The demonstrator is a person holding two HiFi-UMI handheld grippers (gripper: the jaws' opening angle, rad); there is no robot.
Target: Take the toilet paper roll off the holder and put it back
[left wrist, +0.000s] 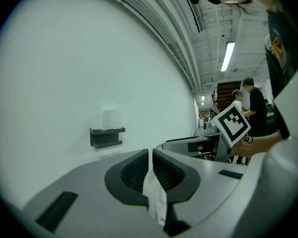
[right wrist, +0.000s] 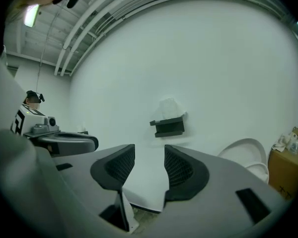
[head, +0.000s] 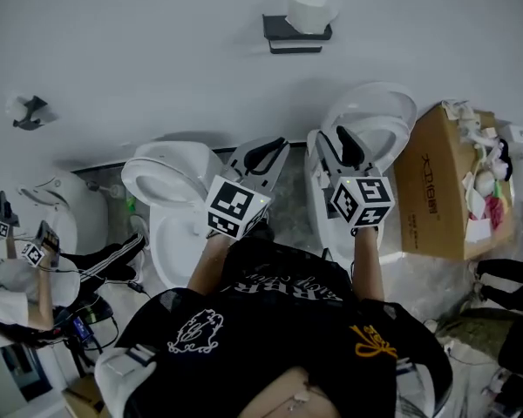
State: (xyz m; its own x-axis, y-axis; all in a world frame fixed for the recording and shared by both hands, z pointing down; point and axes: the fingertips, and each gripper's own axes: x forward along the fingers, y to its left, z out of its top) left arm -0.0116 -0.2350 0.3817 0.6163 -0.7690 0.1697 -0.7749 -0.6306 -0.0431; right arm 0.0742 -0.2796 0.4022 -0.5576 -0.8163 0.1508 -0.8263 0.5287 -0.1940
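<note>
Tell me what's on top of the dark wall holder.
A white toilet paper roll stands upright on the holder. The holder's front edge covers the roll's base, so how it is seated cannot be seen.

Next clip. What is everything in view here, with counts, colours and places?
roll: one, white, on top of the holder
holder: one, dark, on the white wall
bracket: one, dark, on the wall, far left
toilets: three, white, along the foot of the wall
box: one, brown cardboard, right, full of pale scraps
other person: one, far left, holding marker tongs
shirt: one, black, on the wearer
left tongs: grey, jaws together, aimed at the wall
right tongs: grey, jaws apart, nothing between them, aimed at the holder
</note>
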